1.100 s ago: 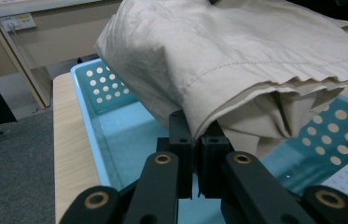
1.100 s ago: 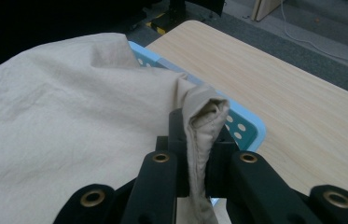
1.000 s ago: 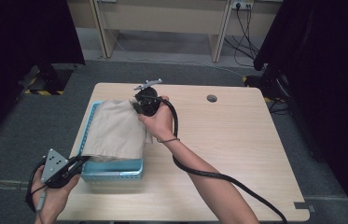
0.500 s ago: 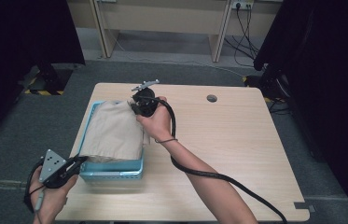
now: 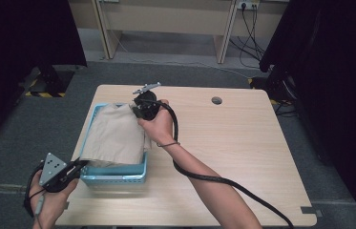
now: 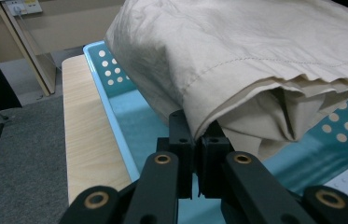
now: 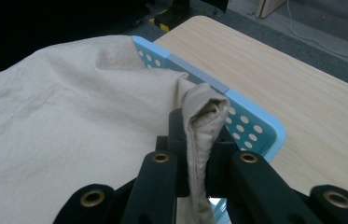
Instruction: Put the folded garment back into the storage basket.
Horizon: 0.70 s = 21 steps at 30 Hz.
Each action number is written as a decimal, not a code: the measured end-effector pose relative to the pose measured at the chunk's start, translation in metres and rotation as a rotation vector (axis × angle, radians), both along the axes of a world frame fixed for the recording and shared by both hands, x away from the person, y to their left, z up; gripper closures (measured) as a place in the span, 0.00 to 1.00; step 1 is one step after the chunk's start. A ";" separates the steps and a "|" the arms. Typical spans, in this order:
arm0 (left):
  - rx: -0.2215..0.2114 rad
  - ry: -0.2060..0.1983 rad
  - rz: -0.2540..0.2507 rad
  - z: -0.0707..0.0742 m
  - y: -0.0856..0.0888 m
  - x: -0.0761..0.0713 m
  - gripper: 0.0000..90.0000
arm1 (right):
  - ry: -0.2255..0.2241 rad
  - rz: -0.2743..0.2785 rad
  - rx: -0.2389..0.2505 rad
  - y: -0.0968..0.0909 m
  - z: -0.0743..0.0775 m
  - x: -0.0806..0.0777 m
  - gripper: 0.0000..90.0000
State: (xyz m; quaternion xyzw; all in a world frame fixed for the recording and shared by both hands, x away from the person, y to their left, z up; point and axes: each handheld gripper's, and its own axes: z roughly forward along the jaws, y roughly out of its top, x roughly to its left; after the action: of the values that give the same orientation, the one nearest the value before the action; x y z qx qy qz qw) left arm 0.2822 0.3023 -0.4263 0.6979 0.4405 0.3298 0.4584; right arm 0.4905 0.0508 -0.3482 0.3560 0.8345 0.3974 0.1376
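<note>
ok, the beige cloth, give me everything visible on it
The beige cloth is a folded, wrinkled woven fabric with a stitched hem, several layers showing at its near edge. It lies over the light-blue perforated basket on the table's left side. The left gripper pinches its near corner; the right gripper pinches a bunched far corner, both jaws shut.

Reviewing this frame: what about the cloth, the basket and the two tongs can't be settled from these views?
- Basket floor: in the high view the beige cloth covers most of it, so any contents underneath stay hidden.
- Left tongs: the left gripper view's bottom edge cuts off the body.
- Right tongs: in the high view the hand hides the tips.
- Cloth type: folded and bunched; garment or plain sheet unclear.
</note>
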 end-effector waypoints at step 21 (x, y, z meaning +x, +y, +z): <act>-0.006 0.024 0.016 -0.008 0.006 0.003 0.96 | 0.016 0.004 -0.008 0.004 -0.009 0.002 0.94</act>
State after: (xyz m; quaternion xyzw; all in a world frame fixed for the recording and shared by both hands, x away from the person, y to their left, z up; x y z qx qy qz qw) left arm 0.2849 0.3084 -0.4343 0.6968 0.4527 0.3237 0.4524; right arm 0.4923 0.0551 -0.3573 0.3570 0.8378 0.3915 0.1315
